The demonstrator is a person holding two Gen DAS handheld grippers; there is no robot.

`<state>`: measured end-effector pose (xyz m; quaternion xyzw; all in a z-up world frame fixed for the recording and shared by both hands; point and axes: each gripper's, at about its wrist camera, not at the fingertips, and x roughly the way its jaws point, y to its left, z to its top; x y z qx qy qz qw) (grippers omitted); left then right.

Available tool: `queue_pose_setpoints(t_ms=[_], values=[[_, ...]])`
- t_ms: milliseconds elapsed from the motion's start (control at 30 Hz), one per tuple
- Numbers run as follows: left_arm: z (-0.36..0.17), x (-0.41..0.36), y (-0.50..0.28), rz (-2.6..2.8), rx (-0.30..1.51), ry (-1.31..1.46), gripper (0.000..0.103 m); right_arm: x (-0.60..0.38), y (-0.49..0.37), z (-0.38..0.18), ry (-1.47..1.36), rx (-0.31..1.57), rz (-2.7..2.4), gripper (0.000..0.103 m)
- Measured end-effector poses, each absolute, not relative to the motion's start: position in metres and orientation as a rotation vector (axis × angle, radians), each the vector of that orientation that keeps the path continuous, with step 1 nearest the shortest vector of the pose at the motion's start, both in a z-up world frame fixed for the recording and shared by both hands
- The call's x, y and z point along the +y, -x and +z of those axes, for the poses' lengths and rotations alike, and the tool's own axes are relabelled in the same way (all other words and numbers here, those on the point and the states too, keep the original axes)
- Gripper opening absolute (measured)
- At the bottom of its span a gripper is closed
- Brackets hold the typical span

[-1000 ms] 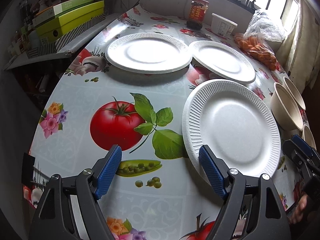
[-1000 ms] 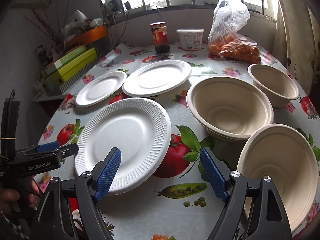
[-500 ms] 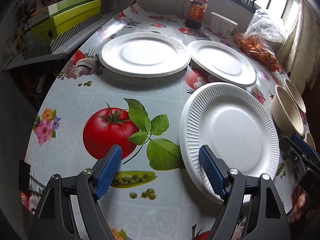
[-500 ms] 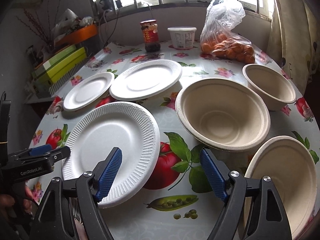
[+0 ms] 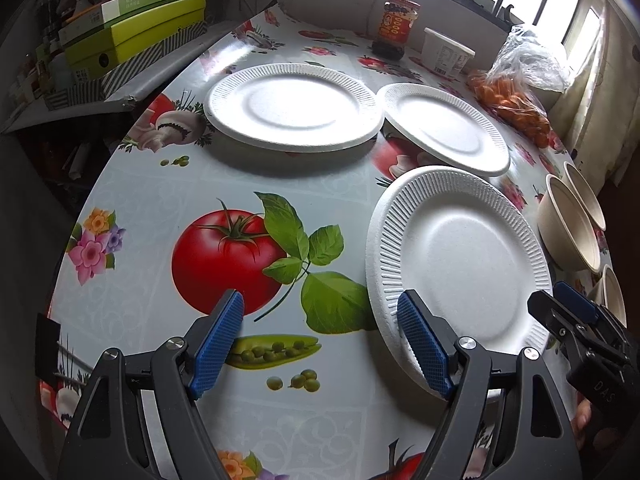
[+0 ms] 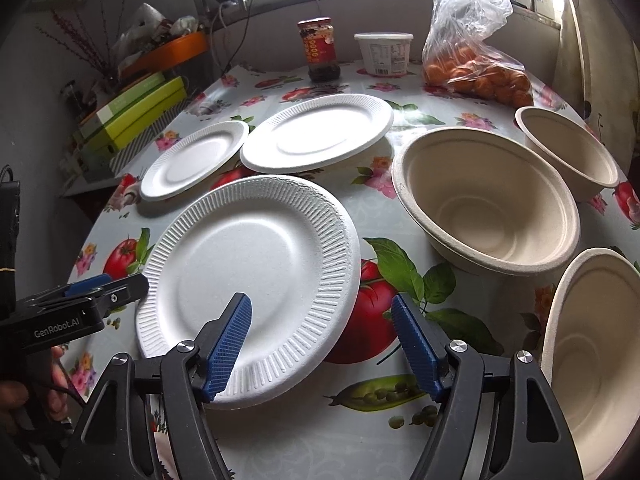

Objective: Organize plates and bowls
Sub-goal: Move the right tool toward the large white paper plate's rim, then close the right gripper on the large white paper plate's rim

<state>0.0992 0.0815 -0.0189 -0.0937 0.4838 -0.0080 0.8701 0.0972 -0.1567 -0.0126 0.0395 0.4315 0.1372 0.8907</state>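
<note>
Three white foam plates lie on the fruit-print tablecloth: a ribbed near plate (image 5: 460,264) (image 6: 248,276) and two farther ones (image 5: 292,104) (image 5: 444,132). Three beige bowls stand to the right: a large one (image 6: 484,208), a far one (image 6: 568,152) and a near one (image 6: 588,344). My left gripper (image 5: 320,344) is open over the cloth, its right pad at the near plate's left rim. My right gripper (image 6: 323,344) is closing. The near plate's right rim lies between its pads, and neither pad presses on it. Each gripper shows in the other's view (image 6: 100,292) (image 5: 580,320).
At the table's far edge stand a sauce jar (image 6: 320,48), a white tub (image 6: 384,54) and a bag of oranges (image 6: 476,64). Green boxes (image 5: 132,40) are stacked on a shelf to the left. A bare stretch of cloth with a tomato print (image 5: 228,256) lies left of the near plate.
The right gripper's pads stand closer together than before, and its view has shifted slightly towards the near plate. The left gripper has kept still and open.
</note>
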Motion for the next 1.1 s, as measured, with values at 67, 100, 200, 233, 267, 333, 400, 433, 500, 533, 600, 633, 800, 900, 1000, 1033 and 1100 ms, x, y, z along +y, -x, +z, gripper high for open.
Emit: queue_pose_setpoints(t_ms=[67,100,200,233,267,333,400,433,500,533,600,633,800,900,1000,1033,1100], values=[[-0.019,0.081,-0.100,-0.025,1.010,0.204,0.079,-0.158,-0.098,-0.015,-0.092,0.901,0.285,0.070],[-0.019,0.080,-0.101,-0.029,1.009,0.208,0.076,-0.159,-0.099,-0.016,-0.099,0.908,0.286,0.068],[-0.018,0.077,-0.101,-0.042,1.009,0.212,0.075,-0.162,-0.101,-0.019,-0.128,0.923,0.289,0.059],[-0.018,0.077,-0.102,-0.050,1.007,0.217,0.075,-0.163,-0.101,-0.019,-0.131,0.922,0.289,0.057],[-0.018,0.077,-0.101,-0.054,1.006,0.221,0.075,-0.163,-0.101,-0.018,-0.133,0.921,0.290,0.055],[-0.018,0.077,-0.102,-0.065,1.003,0.231,0.069,-0.162,-0.101,-0.019,-0.138,0.924,0.296,0.052],[-0.017,0.076,-0.102,-0.075,1.004,0.238,0.057,-0.162,-0.101,-0.019,-0.140,0.923,0.297,0.047],[-0.017,0.076,-0.103,-0.080,1.004,0.241,0.057,-0.162,-0.102,-0.019,-0.143,0.924,0.299,0.042],[-0.017,0.075,-0.103,-0.088,1.005,0.245,0.055,-0.163,-0.102,-0.019,-0.144,0.925,0.296,0.036],[-0.017,0.074,-0.103,-0.094,1.005,0.247,0.054,-0.163,-0.102,-0.019,-0.145,0.925,0.294,0.035],[-0.017,0.073,-0.103,-0.101,1.006,0.249,0.048,-0.164,-0.102,-0.019,-0.149,0.924,0.294,0.034],[-0.017,0.072,-0.103,-0.102,1.007,0.246,0.048,-0.164,-0.103,-0.019,-0.149,0.924,0.294,0.033],[-0.018,0.071,-0.105,-0.112,1.011,0.252,0.034,-0.164,-0.103,-0.019,-0.150,0.924,0.296,0.030],[-0.018,0.069,-0.105,-0.114,1.010,0.251,0.034,-0.164,-0.102,-0.019,-0.151,0.924,0.295,0.029],[-0.018,0.069,-0.105,-0.116,1.009,0.251,0.034,-0.164,-0.102,-0.019,-0.150,0.923,0.295,0.029],[-0.018,0.069,-0.105,-0.117,1.009,0.253,0.033,-0.164,-0.102,-0.019,-0.150,0.923,0.295,0.029],[-0.019,0.069,-0.105,-0.130,1.010,0.266,0.027,-0.164,-0.102,-0.019,-0.150,0.923,0.295,0.028]])
